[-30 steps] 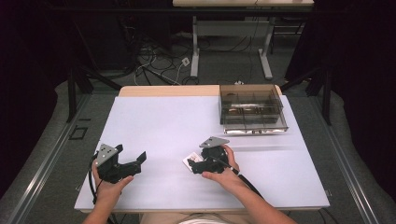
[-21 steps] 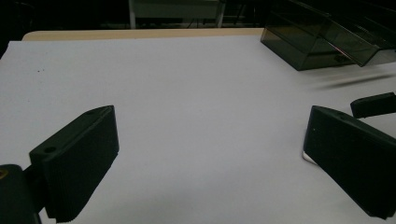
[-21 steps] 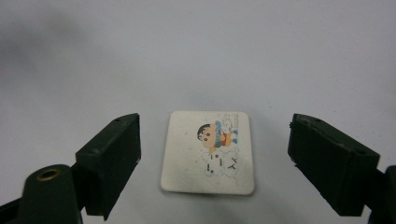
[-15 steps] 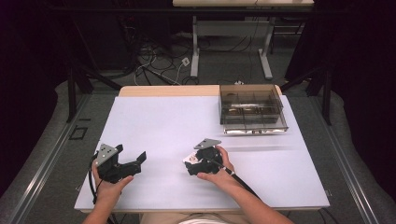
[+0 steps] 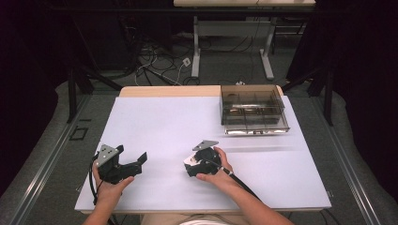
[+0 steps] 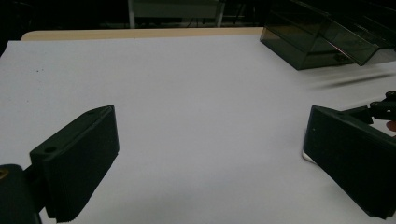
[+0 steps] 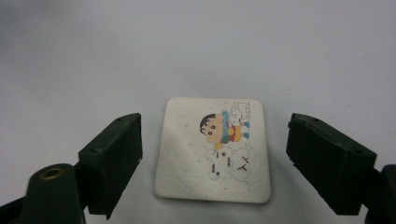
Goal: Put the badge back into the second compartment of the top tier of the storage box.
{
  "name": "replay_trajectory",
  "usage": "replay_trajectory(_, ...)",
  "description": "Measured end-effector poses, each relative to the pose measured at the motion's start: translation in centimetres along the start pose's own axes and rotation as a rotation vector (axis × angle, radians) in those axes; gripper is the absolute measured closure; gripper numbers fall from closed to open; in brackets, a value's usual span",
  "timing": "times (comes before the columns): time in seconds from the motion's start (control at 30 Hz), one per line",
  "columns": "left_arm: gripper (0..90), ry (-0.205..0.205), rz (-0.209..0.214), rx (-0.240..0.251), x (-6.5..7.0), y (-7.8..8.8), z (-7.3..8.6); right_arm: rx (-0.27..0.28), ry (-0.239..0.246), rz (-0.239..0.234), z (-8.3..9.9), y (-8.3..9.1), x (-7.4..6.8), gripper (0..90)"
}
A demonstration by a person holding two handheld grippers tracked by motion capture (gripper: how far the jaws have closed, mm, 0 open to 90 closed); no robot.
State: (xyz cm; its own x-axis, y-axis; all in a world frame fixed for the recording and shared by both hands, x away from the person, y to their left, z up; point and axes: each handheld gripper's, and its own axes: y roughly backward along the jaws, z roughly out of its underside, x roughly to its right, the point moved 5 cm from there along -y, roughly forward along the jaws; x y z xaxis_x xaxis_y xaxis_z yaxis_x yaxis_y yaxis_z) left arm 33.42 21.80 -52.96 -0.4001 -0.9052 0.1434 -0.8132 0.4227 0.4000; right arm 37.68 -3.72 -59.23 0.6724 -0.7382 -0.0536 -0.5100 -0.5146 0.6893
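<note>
A small white square card [image 7: 201,163] with a colourful cartoon figure lies flat on the white table [image 5: 164,122]. My right gripper [image 7: 215,126] points down over it, and the card sits between the jaws with a gap on each side. The jaws have just been closing a little, and the pads do not touch the card. In the high view the right gripper [image 5: 195,165] is near the table's front centre, with a bit of the card [image 5: 189,161] showing under it. My left gripper [image 5: 131,154] is held at the front left, open with nothing between its fingers [image 6: 74,158].
A dark see-through box [image 5: 253,110] with several compartments stands at the back right of the table; its hinged lid is open in the left gripper view [image 6: 322,37]. A cable [image 5: 239,180] trails from the right gripper along the forearm.
The right gripper has sunk slightly and shifted a little left over the card. The left gripper has stayed where it was.
</note>
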Motion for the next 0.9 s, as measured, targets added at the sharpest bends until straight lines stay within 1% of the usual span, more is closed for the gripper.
replay_trajectory(0.03,3.7,-0.002,-0.001,0.001,-0.01,-0.01,-0.01,-0.011,0.006,-0.002,0.04,0.0,0.03,18.4)
replay_trajectory(0.07,3.7,-0.001,0.0,0.001,-0.01,0.0,-0.01,-0.019,-0.006,0.0,0.1,-0.02,-0.04,18.6)
replay_trajectory(0.17,3.8,0.001,0.001,-0.001,0.01,0.0,0.0,-0.023,0.001,-0.001,0.19,-0.24,0.02,19.1)
replay_trajectory(0.2,3.8,-0.004,-0.001,0.0,-0.03,0.0,-0.01,-0.024,0.003,-0.002,0.2,-0.29,0.03,19.5)
replay_trajectory(0.33,3.8,-0.001,-0.001,0.002,0.02,-0.02,-0.01,-0.028,0.0,0.001,0.28,-0.41,0.0,20.5)
replay_trajectory(0.47,3.8,0.0,0.0,0.0,0.02,-0.03,-0.01,-0.017,0.009,0.001,0.39,-0.55,0.13,21.2)
replay_trajectory(0.5,3.8,0.003,0.001,-0.001,0.04,-0.04,0.0,-0.009,-0.001,0.002,0.48,-0.61,0.12,21.4)
replay_trajectory(0.7,3.8,0.004,0.002,-0.003,0.05,-0.06,0.02,0.007,-0.003,0.004,0.68,-0.55,0.1,21.7)
replay_trajectory(0.73,3.8,0.004,0.001,-0.002,0.05,-0.08,0.02,0.023,0.001,0.01,0.69,-0.62,0.12,21.9)
replay_trajectory(0.77,3.8,0.003,0.001,-0.003,0.06,-0.08,0.02,0.012,0.005,0.011,0.75,-0.54,0.12,22.0)
replay_trajectory(0.8,3.8,0.003,0.001,-0.004,0.06,-0.08,0.03,0.012,0.005,0.011,0.75,-0.54,0.12,22.0)
replay_trajectory(0.83,3.8,0.003,0.0,-0.004,0.05,-0.08,0.03,0.031,0.007,0.012,0.73,-0.65,0.1,22.2)
replay_trajectory(0.9,3.8,0.007,0.0,-0.001,0.06,-0.1,0.02,0.018,0.008,0.024,0.85,-0.54,0.03,23.6)
